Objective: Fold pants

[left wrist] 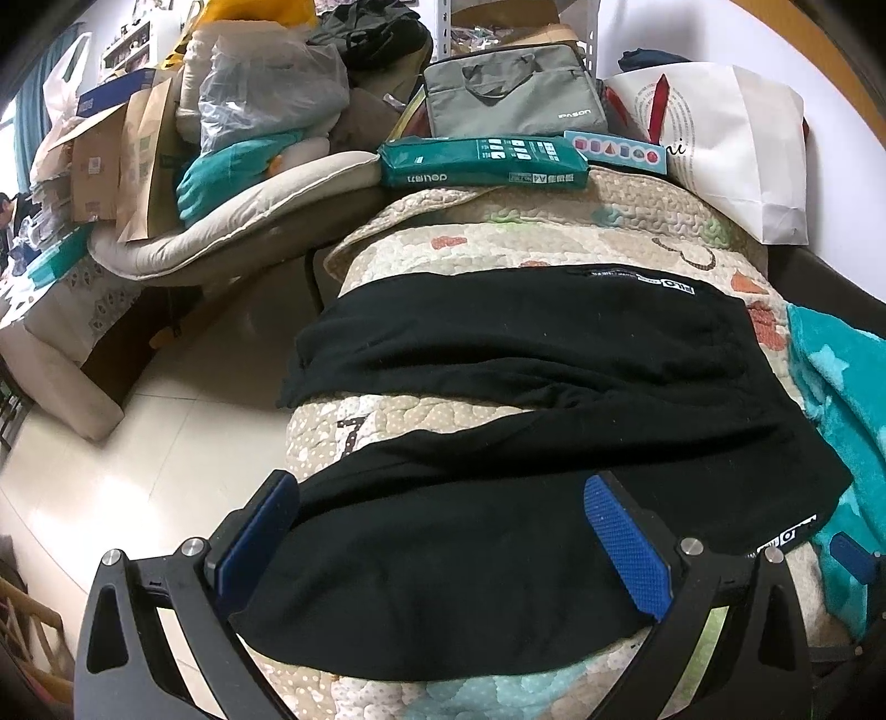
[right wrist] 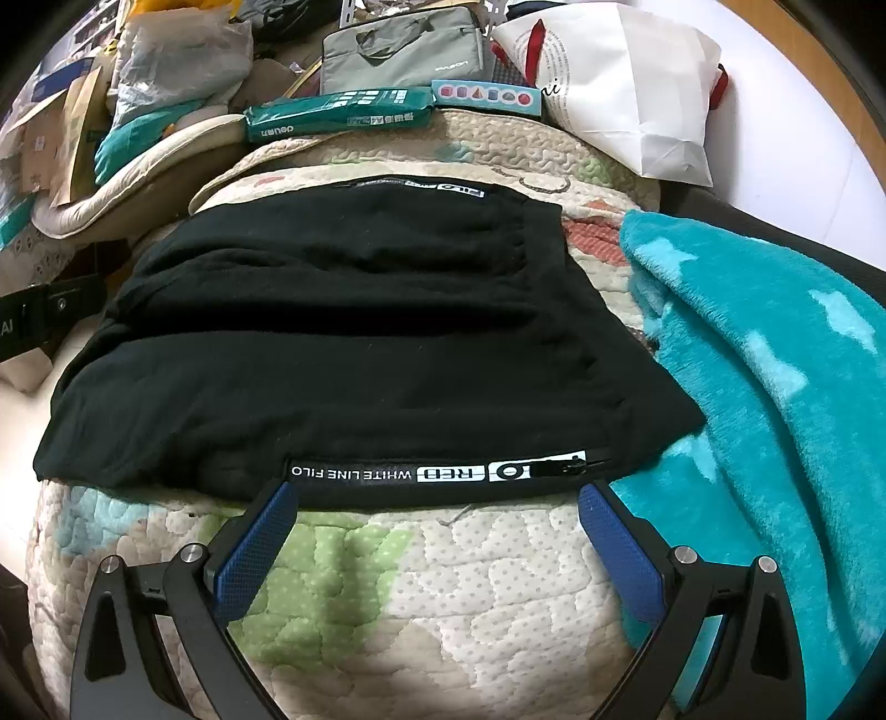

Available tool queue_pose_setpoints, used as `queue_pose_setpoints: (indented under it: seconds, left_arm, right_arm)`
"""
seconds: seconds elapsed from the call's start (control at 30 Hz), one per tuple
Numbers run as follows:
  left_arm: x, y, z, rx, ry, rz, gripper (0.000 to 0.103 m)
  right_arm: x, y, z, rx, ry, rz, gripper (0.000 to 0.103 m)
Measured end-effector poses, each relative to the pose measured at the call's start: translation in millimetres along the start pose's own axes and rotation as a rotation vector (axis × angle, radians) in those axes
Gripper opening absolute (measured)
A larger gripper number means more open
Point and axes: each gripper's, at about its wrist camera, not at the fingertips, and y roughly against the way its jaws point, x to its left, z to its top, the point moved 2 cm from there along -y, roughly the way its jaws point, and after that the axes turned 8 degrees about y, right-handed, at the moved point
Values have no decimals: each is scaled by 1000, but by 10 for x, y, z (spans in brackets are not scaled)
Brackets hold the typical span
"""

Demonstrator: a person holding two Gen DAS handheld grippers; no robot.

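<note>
Cluttered home room: quilted bedspread [right wrist: 421,581], teal fleece blanket [right wrist: 775,354], piled bags [left wrist: 266,88], cardboard boxes [left wrist: 94,166].

Pants [right wrist: 343,332] lie on quilt [right wrist: 443,581], blanket [right wrist: 775,343] at right. Behind: paper pack [right wrist: 338,113] w/ laptop bag [right wrist: 404,50] further back.

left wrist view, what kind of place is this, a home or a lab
Most likely a lived-in home room, not a lab. The black pants lie on a quilted patterned cover, a teal star blanket is beside them, and paper bags and a grey laptop bag pile up behind.
</note>
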Motion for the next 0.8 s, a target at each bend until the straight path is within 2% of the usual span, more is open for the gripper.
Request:
queue_pose_setpoints:
  seconds: [0.2, 0.3, 0.4, 0.43, 0.5, 0.53, 0.6, 0.73, 0.8]
  left_arm:
    - [5, -5, 7, 2, 7, -1, 103]
    - [116, 28, 107, -14, 46, -2, 103]
    - [339, 71, 307, 8, 115, -35, 103]
    - [478, 80, 440, 28, 160, -69, 103]
    - [687, 71, 654, 41, 224, -91, 103]
    - [793, 32, 777, 50, 245, -94, 103]
    - [938, -119, 978, 86, 257, -96, 103]
    - [1123, -628, 1340, 131, 219, -87, 103]
    - [1179, -1000, 1465, 185, 223, -144, 103]
  right_arm:
    - [-7, 55, 60, 1, 8, 13, 103]
    - [-84, 265, 272, -29, 5, 38, 103]
    - [-264, 581, 678, -111, 4, 53, 103]
    - [-348, 715, 882, -166, 23, 26, 103]
    - [-445, 821, 1208, -230, 73, -5, 103]
    - [-476, 792, 1379, -229, 110, 5, 103]
    - [-493, 610, 1649, -159, 181, 42, 103]
    - [-409, 58, 2095, -88, 300, 115, 102]
    - [-377, -266, 2221, -43, 335, 149, 101]
